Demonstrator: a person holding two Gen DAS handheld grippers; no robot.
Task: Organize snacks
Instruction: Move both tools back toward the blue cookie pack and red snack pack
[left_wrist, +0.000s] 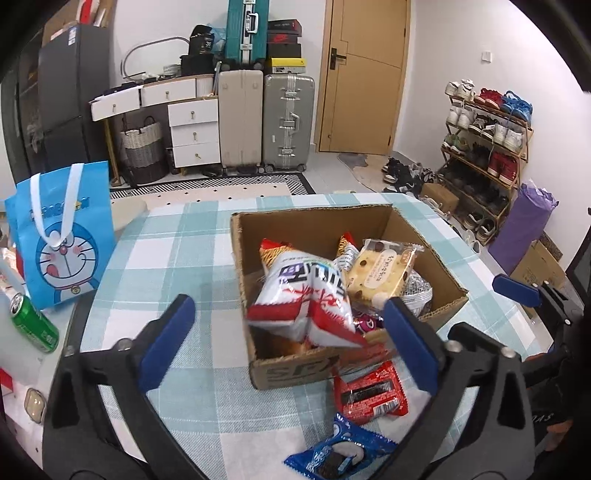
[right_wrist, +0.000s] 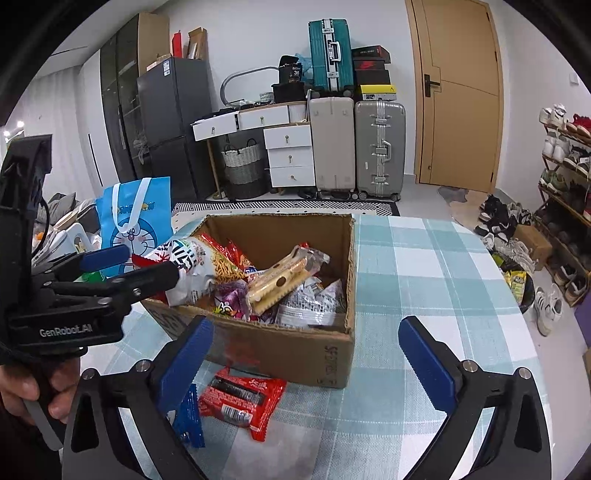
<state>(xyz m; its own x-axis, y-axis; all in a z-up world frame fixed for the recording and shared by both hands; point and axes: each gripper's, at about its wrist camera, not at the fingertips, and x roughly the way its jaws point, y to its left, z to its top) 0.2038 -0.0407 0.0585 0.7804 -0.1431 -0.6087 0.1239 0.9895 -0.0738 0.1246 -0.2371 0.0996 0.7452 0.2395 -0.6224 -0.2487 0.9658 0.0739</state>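
A cardboard box (left_wrist: 424, 236) (right_wrist: 332, 354) stands on the checked table, holding several snack packs. A white and red snack bag (left_wrist: 306, 295) (right_wrist: 192, 266) lies over the box's near-left rim. My left gripper (left_wrist: 288, 325) is open, its fingers wide apart on either side of that bag; it also shows in the right wrist view (right_wrist: 147, 262). My right gripper (right_wrist: 306, 350) is open and empty before the box's front wall. A red snack pack (left_wrist: 369, 395) (right_wrist: 240, 398) and a blue cookie pack (left_wrist: 336, 454) (right_wrist: 190, 417) lie on the table in front of the box.
A blue Doraemon bag (left_wrist: 62, 236) (right_wrist: 136, 218) stands left of the box. A green can (left_wrist: 33, 321) lies at the left table edge. Suitcases, drawers and a shoe rack (left_wrist: 487, 147) stand beyond the table.
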